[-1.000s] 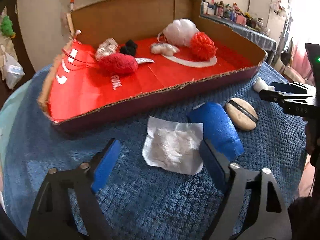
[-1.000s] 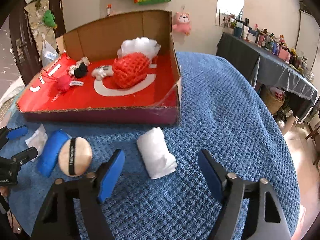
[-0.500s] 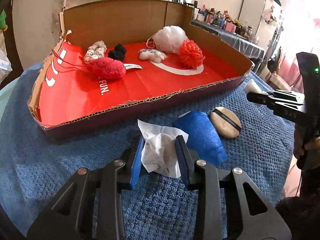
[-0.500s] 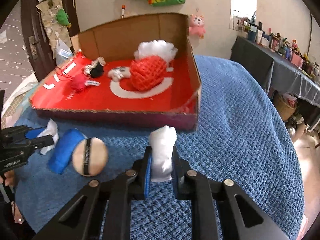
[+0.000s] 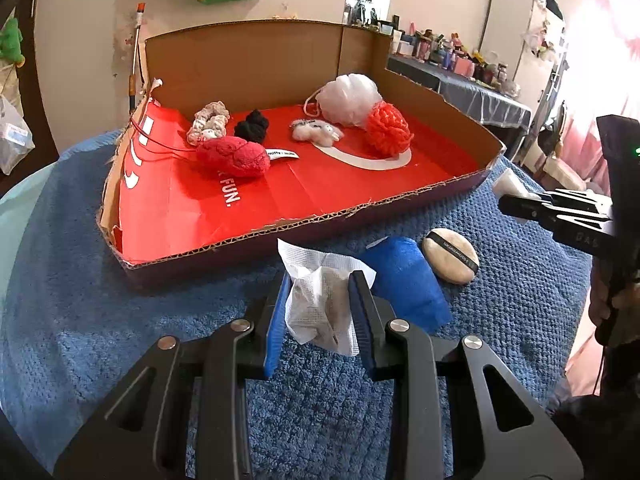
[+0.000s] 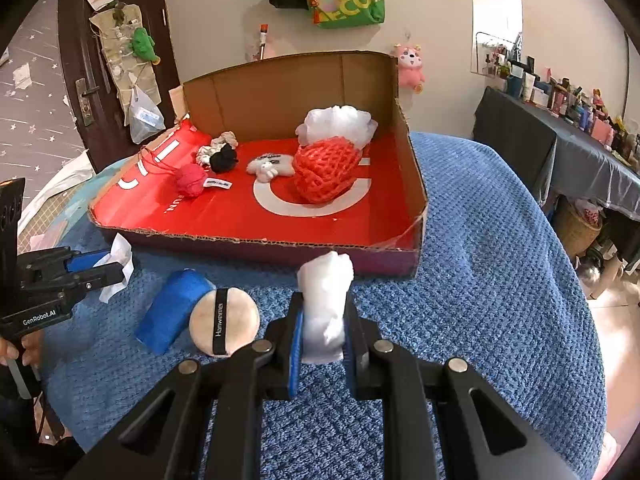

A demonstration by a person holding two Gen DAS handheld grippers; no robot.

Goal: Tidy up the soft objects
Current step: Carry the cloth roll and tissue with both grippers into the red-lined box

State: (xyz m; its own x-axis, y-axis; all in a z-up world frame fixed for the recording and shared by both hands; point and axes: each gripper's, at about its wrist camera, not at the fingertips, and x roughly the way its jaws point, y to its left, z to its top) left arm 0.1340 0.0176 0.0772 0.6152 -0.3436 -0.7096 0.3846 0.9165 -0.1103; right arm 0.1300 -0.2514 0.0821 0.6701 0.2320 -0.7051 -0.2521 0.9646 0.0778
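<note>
Blue towelling [image 5: 100, 320] covered the table, carrying one cardboard tray [image 5: 280, 236] with six soft items inside. Near its front edge, the left gripper [image 5: 320, 304] pinched one white gauze pad [image 5: 320, 308]; the right gripper [image 6: 322, 332] pinched one white foam roll [image 6: 326, 300]. Between them lay one blue sponge [image 6: 172, 308] and one powder puff [image 6: 224, 326].

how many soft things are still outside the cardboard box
4: gauze pad in the left tool, white roll in the right tool, blue roll and powder puff on the blanket.
</note>
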